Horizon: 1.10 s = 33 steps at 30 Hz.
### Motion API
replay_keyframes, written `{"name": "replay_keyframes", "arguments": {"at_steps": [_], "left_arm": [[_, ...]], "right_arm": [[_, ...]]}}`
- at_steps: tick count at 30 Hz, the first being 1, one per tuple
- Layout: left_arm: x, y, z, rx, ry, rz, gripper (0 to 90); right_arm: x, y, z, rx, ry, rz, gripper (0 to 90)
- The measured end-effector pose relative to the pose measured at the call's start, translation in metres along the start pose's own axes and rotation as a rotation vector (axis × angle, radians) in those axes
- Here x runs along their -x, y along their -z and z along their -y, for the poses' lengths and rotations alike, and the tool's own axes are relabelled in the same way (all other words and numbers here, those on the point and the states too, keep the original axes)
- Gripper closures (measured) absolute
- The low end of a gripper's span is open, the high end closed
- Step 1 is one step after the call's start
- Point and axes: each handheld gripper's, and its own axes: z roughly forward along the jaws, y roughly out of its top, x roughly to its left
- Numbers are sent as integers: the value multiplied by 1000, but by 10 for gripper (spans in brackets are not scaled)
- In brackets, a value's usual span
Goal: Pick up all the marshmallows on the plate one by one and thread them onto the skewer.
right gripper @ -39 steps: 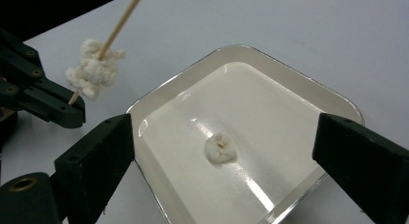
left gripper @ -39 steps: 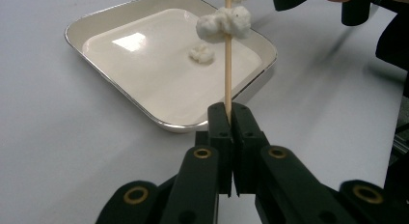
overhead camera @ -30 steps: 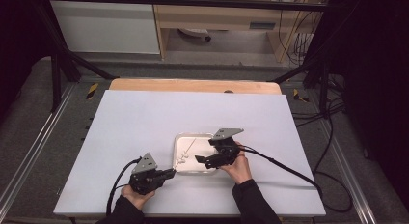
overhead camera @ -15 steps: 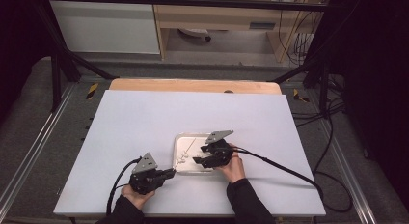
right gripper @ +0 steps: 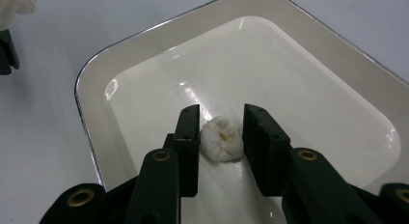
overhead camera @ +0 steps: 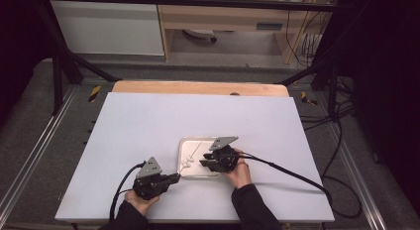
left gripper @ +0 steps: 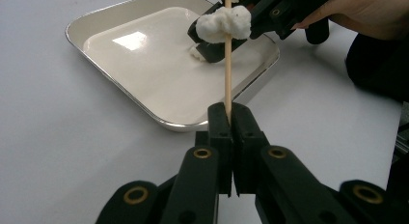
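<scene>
My left gripper [left gripper: 230,110] rests on the table beside the tray and is shut on the lower end of a thin wooden skewer [left gripper: 226,74]. A white dough-like lump [left gripper: 224,22] is threaded on the skewer, which leans over the white metal tray [left gripper: 120,93]. My right gripper [right gripper: 222,110] reaches down into the tray [right gripper: 91,122]. Its jaws stand either side of a small white ball [right gripper: 222,138] and have just been closing in on it. A sliver of gap is still visible at the right pad. In the high view the left gripper [overhead camera: 174,177] and the right gripper [overhead camera: 204,164] meet at the tray's [overhead camera: 198,141] near end.
The tray lies on a large white tabletop [overhead camera: 148,126] with a wooden strip [overhead camera: 198,87] along its far edge. Black cables [overhead camera: 292,173] trail from both grippers towards the near side. Metal frame rails run along the table's left and right sides.
My right gripper has sunk a little into the tray and shifted slightly left, and its jaws have narrowed around the white ball. The left gripper and its skewer have stayed still.
</scene>
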Motion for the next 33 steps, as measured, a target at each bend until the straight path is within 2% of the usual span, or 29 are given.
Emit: {"name": "replay_keyframes", "arguments": {"at_steps": [8,18,22,30,33], "left_arm": [[1,0,0,-3,-4,2,883],[1,0,0,-1,-6,4,884],[1,1,0,0,-5,3,883],[2,0,0,4,-5,8,883],[2,0,0,4,-6,10,883]], "right_arm": [[0,5,-3,23,-50,-7,718],[-2,29,-14,77,-111,-49,717],[-3,36,-16,95,-121,-61,717],[0,56,-18,149,-174,-91,717],[1,65,-19,163,-180,-89,721]]}}
